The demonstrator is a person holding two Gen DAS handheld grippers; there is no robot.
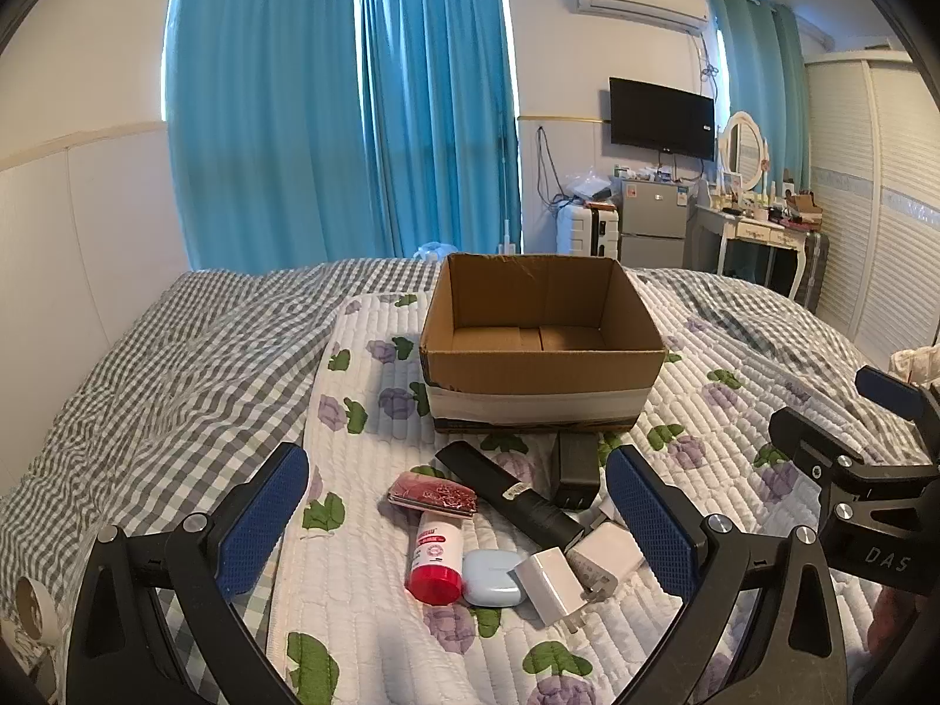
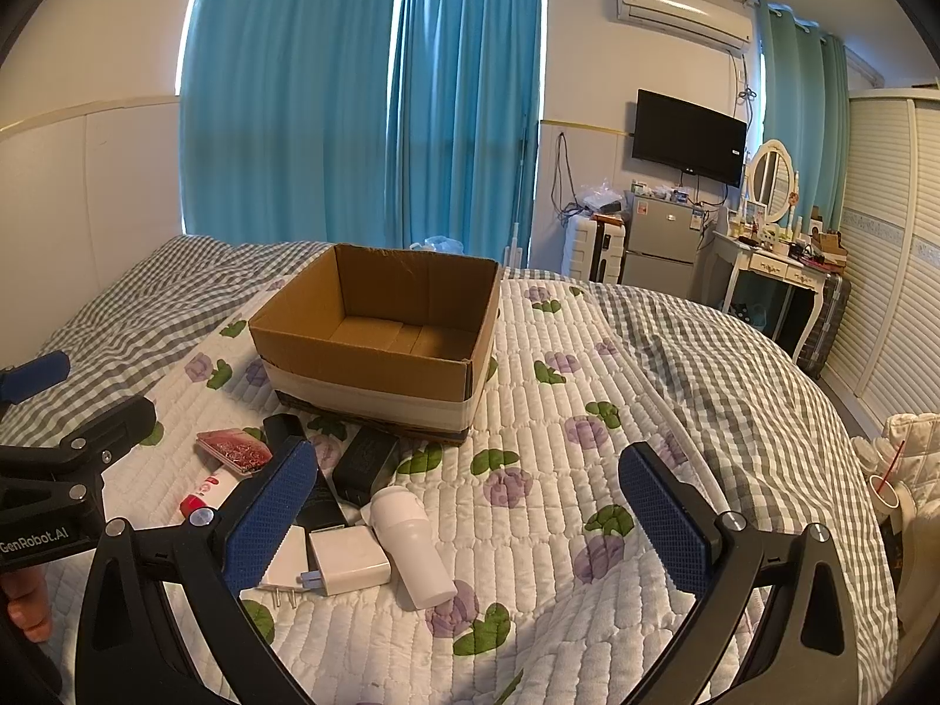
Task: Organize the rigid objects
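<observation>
An open, empty cardboard box [image 1: 540, 376] [image 2: 376, 361] stands on a floral quilt on the bed. In front of it lie a black remote [image 1: 511, 496], a black adapter [image 1: 576, 470] [image 2: 365, 461], a clear box of red clips [image 1: 432, 496] [image 2: 235, 451], a red-capped tube [image 1: 435, 558] [image 2: 205, 493], a pale blue case [image 1: 492, 577], white chargers [image 1: 555, 584] [image 2: 346, 567] and a white bottle [image 2: 411, 546]. My left gripper [image 1: 458, 523] is open and empty above the pile. My right gripper [image 2: 470, 520] is open and empty, right of the pile.
The floral quilt [image 2: 587, 470] lies over a grey checked bedspread [image 1: 147, 382]. Blue curtains, a wall TV, a small fridge [image 2: 661, 238] and a dressing table stand beyond the bed. A cup with a straw [image 2: 887, 490] is at the right edge.
</observation>
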